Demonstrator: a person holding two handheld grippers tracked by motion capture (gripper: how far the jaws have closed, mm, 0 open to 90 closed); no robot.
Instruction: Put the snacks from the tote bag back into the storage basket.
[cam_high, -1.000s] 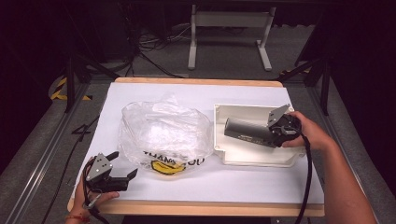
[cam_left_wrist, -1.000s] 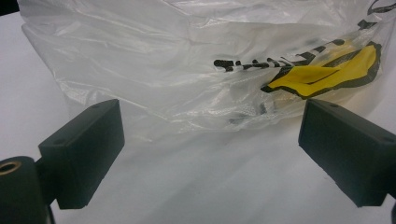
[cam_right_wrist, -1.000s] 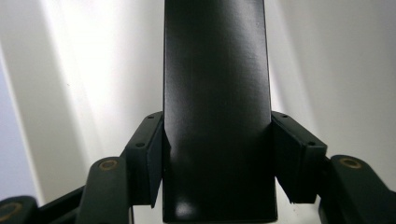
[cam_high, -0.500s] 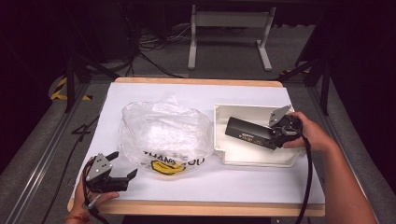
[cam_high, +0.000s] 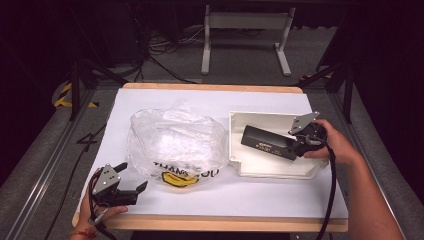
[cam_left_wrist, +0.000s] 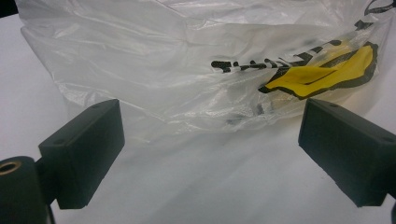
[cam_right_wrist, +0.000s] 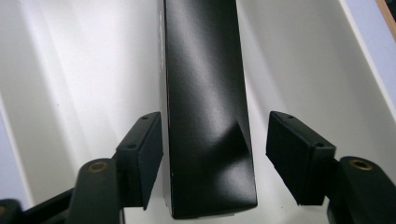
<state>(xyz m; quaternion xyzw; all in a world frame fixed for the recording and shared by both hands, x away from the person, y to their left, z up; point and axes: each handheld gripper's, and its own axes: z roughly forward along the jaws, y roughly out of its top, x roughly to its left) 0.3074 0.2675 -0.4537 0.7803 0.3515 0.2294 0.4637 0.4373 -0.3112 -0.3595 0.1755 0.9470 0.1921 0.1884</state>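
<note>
A long black box (cam_high: 269, 142) is seen lying in the white tray (cam_high: 240, 120) at the table's right side. The right gripper (cam_right_wrist: 212, 158) is set around its near end; the jaws have just been closing, the left pad at the box's side, a gap visible at the right pad. The left gripper (cam_left_wrist: 210, 154) is held wide open before a clear plastic bag (cam_high: 175, 142) at mid-table, apart from it.

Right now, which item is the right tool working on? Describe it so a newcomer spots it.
On the white-covered table, find the shallow white tray right of the crumpled clear plastic bag. Lying in it, between the right tool's jaws, is a long black box: the only dark, rigid, rectangular item there.
</note>
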